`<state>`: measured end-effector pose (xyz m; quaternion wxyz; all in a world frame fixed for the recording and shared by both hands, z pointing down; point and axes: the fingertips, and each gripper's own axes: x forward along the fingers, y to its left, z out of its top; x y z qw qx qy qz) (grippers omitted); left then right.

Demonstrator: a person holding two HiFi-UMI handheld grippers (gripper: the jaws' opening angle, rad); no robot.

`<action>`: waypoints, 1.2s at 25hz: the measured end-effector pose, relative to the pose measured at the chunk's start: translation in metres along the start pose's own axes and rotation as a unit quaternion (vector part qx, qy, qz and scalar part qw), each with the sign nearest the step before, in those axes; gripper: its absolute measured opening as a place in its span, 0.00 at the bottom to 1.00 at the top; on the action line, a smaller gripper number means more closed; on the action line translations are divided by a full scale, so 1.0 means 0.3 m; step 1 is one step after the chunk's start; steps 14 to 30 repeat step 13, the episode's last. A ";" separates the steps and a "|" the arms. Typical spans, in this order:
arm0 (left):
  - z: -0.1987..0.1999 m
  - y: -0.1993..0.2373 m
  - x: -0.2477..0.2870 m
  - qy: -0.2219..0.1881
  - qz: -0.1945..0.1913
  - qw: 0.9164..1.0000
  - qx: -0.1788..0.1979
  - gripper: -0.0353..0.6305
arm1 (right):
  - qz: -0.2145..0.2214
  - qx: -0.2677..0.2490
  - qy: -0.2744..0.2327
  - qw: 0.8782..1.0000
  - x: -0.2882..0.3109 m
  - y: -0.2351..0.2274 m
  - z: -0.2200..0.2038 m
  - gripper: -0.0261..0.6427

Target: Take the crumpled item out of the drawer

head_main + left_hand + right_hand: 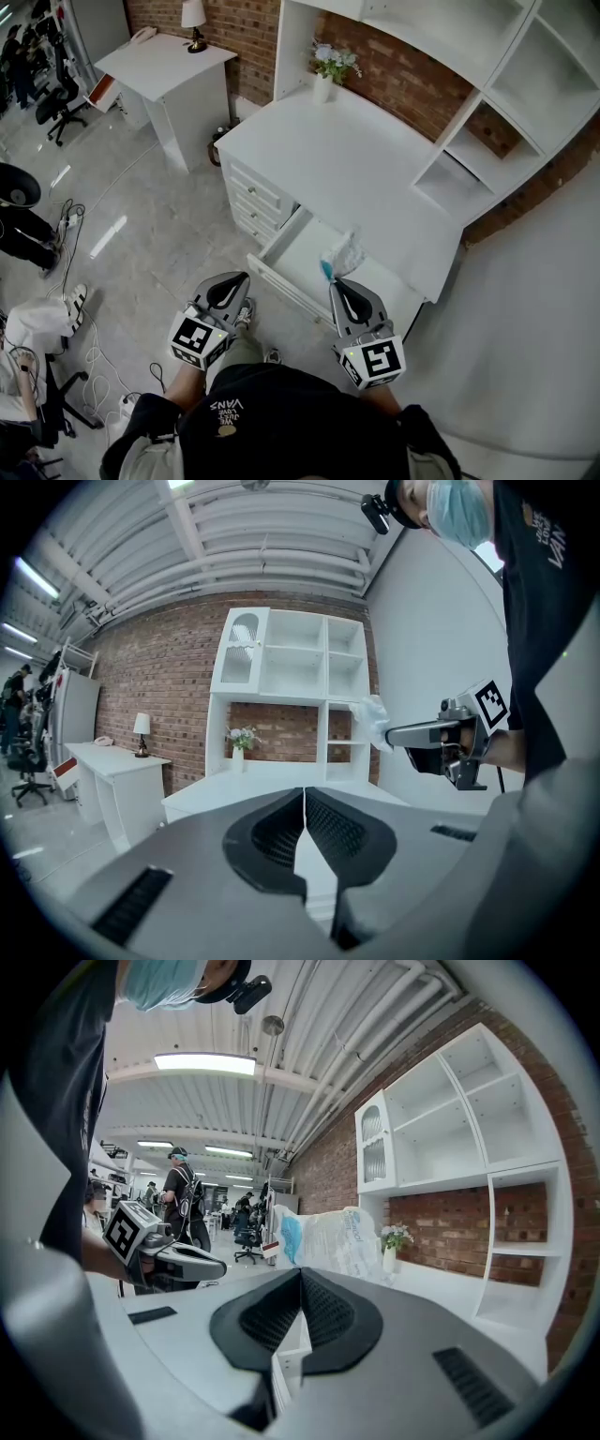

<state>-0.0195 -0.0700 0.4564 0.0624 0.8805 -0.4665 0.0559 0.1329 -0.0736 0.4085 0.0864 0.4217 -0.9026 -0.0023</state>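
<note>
Now the right gripper [337,284] is pinching the crumpled item [343,255], a white wrapper with a blue patch, between its closed jaw tips. It is holding the item in the air over the right side of the open drawer [298,251] of the white desk [347,159]. To the left, the left gripper [241,278] is hovering near the drawer front, jaws pressed together, gripping nothing.

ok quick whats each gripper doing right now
Left gripper: closed, nothing between its jaws.
Right gripper: closed on the crumpled bag.
</note>
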 end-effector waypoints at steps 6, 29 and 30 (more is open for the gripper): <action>0.007 0.003 -0.003 -0.002 0.001 1.000 -0.001 0.07 | 0.003 -0.004 -0.001 1.000 0.003 0.002 0.008 0.04; -0.001 0.009 -0.020 -0.002 0.004 1.000 -0.003 0.07 | -0.001 0.000 0.006 1.000 0.006 0.010 -0.007 0.04; -0.001 0.009 -0.020 -0.002 0.004 1.000 -0.003 0.07 | -0.001 0.000 0.006 1.000 0.006 0.010 -0.007 0.04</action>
